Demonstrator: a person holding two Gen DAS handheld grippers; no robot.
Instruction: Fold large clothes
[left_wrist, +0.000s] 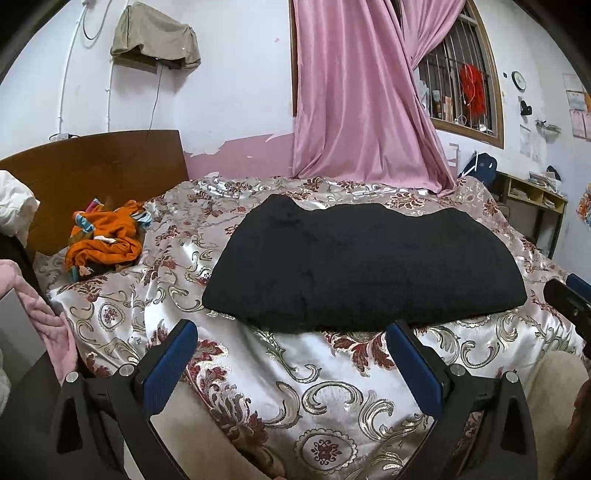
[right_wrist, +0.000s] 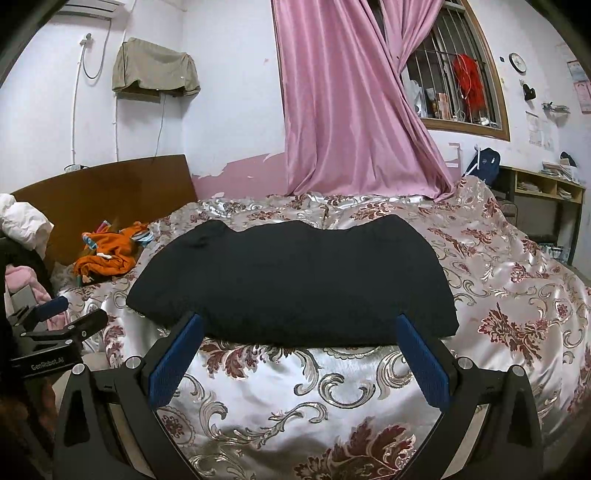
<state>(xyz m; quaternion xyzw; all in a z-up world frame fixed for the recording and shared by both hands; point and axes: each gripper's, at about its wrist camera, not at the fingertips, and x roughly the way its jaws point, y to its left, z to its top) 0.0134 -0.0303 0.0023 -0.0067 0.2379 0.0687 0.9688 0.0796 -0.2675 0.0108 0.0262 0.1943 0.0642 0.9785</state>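
A black garment (left_wrist: 365, 266) lies folded flat on the floral satin bedspread (left_wrist: 295, 387); it also shows in the right wrist view (right_wrist: 295, 284). My left gripper (left_wrist: 291, 328) is open and empty, its blue pads just short of the garment's near edge. My right gripper (right_wrist: 299, 321) is open and empty, its fingertips at the garment's near edge. The right gripper shows at the right edge of the left wrist view (left_wrist: 569, 302); the left gripper shows at the left edge of the right wrist view (right_wrist: 62, 325).
A crumpled orange garment (left_wrist: 105, 240) lies by the wooden headboard (left_wrist: 92, 170) at the left. A pink curtain (left_wrist: 354, 96) hangs behind the bed. A shelf unit (left_wrist: 535, 206) stands at the right wall. Pink and white bedding (left_wrist: 48, 317) is piled at the far left.
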